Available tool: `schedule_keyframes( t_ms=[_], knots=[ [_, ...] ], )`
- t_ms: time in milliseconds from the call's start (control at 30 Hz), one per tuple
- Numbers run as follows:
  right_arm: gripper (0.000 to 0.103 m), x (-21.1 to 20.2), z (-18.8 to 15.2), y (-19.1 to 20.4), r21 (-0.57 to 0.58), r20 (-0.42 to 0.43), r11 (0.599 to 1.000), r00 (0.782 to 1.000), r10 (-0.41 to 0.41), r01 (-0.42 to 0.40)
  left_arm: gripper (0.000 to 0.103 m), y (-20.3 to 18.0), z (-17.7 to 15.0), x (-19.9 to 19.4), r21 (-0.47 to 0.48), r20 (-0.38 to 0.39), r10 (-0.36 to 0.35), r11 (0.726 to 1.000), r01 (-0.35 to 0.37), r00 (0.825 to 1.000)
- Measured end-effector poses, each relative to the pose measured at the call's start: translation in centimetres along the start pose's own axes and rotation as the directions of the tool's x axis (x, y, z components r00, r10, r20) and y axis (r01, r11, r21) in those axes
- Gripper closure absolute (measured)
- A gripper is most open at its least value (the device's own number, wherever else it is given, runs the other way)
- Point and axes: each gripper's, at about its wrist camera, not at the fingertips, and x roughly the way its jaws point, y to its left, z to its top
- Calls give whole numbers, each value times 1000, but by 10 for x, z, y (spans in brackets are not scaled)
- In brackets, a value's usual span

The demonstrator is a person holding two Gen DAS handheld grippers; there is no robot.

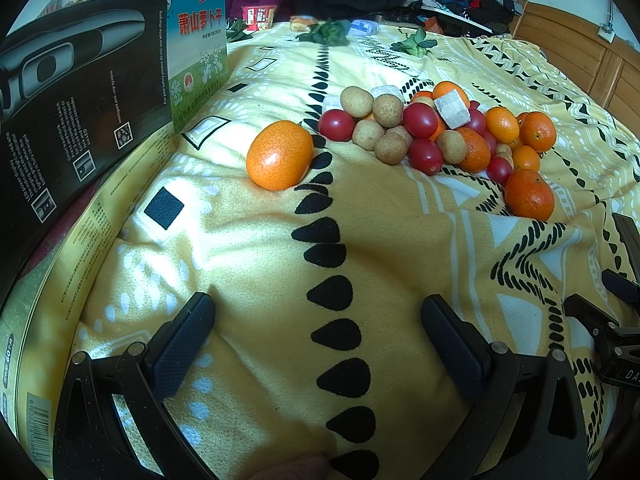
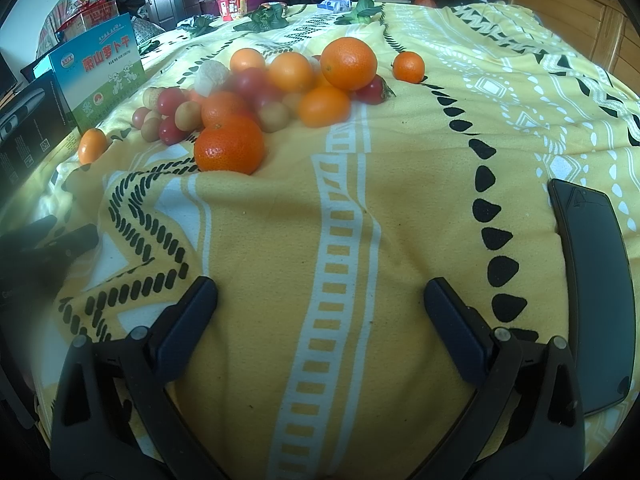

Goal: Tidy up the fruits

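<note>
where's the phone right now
The phone shows only in the right wrist view, lying flat on the yellow blanket at the far right, just beyond the open right gripper and well apart from the fruit pile.

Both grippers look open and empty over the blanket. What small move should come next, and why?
Probably reach the left gripper forward to the lone orange. It lies apart from the mixed pile of oranges, tomatoes and brown fruits, nearly straight ahead, with bare blanket around it, so open jaws can close on it without knocking others. The right gripper is also open and empty.
</note>
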Motion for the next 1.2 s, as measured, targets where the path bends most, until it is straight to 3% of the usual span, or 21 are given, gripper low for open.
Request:
schedule_keyframes(
  t_ms=[500, 633, 700, 733, 800, 833, 967, 1100, 1200],
  knots=[
    [0, -1, -2, -1, -1, 0, 1000, 1000, -2, 2, 0, -3, -4, -8, 11, 10, 22, 1000, -22, 1000],
    [0, -3, 0, 0, 0, 1, 1000, 1000, 0, 0, 0, 4, -9, -22, 22, 6, -14, 1000, 14, 1000],
    [0, -4, 0, 1, 1, 1, 1000, 1000, 1, -1, 9, 8, -7, -31, 12, 6, -48, 999, 48, 999],
    [0, -4, 1, 1, 1, 1, 1000, 1000, 2, -2, 24, 9, -3, -36, 8, 17, -72, 997, 72, 997],
    [0, -4, 1, 1, 4, 2, 1000, 1000, 7, -7, 42, 7, 7, -42, 12, 31, -88, 996, 87, 996],
    [0, -4, 0, 1, 4, 2, 1000, 1000, 7, -7, 46, 5, 15, -42, 18, 44, -80, 997, 79, 996],
    [0, -4, 0, 0, 5, 1, 1000, 1000, 13, -13, 47, 4, 49, -32, 23, 105, 37, 999, -40, 994],
    [0, -4, -1, -2, 10, 4, 1000, 1000, 23, -23, 47, 7, 69, -8, 49, 112, 119, 991, -125, 987],
    [0, -4, -1, -2, 11, 4, 1000, 1000, 25, -25, 46, 14, 75, 9, 38, 77, 142, 989, -145, 987]
  ],
)
